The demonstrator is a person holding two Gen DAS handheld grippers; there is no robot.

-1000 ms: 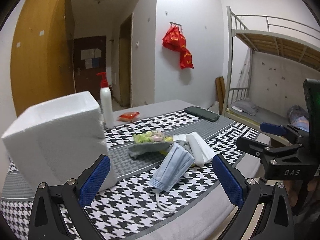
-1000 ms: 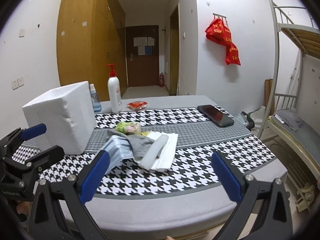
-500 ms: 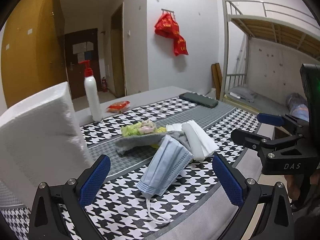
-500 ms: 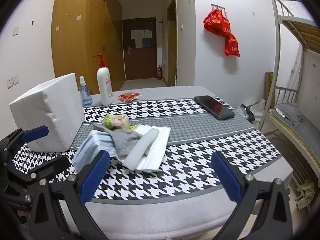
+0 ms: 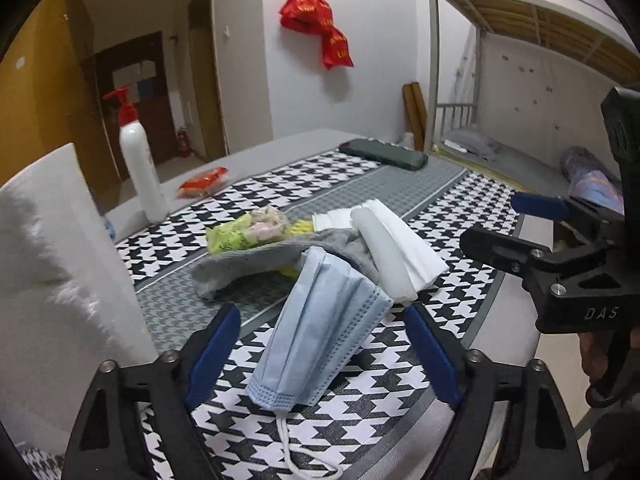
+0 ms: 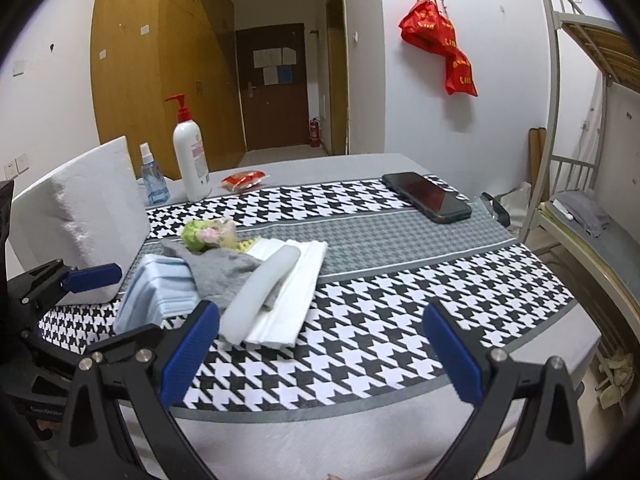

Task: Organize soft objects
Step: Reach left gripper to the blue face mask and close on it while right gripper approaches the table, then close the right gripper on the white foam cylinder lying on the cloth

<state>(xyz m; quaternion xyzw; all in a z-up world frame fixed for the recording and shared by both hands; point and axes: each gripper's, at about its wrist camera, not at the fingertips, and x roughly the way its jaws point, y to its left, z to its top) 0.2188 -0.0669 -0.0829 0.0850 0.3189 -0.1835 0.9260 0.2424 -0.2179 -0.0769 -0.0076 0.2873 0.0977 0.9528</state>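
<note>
Houndstooth cloth (image 6: 360, 344) covers your table, bunk bed (image 6: 592, 128) off to the right. Only writing you can read is "DAS" on your right gripper (image 5: 516, 220) body. Left to right: white foam block (image 6: 80, 216), spray bottle (image 6: 152, 180), pump bottle (image 6: 191, 156), red packet (image 6: 243, 179), phone (image 6: 426, 197). Your soft pile sits mid-table: blue mask (image 5: 320, 328) nearest, between your left gripper (image 5: 320, 354) fingers, untouched, overlapping the grey sock (image 5: 256, 264) and white tissues (image 5: 400, 252). Both tongs are wide apart, empty.

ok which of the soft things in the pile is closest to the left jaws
The light blue face mask, lying between the open left jaws at the pile's near end; the grey sock and white folded tissues lie farther back.
</note>
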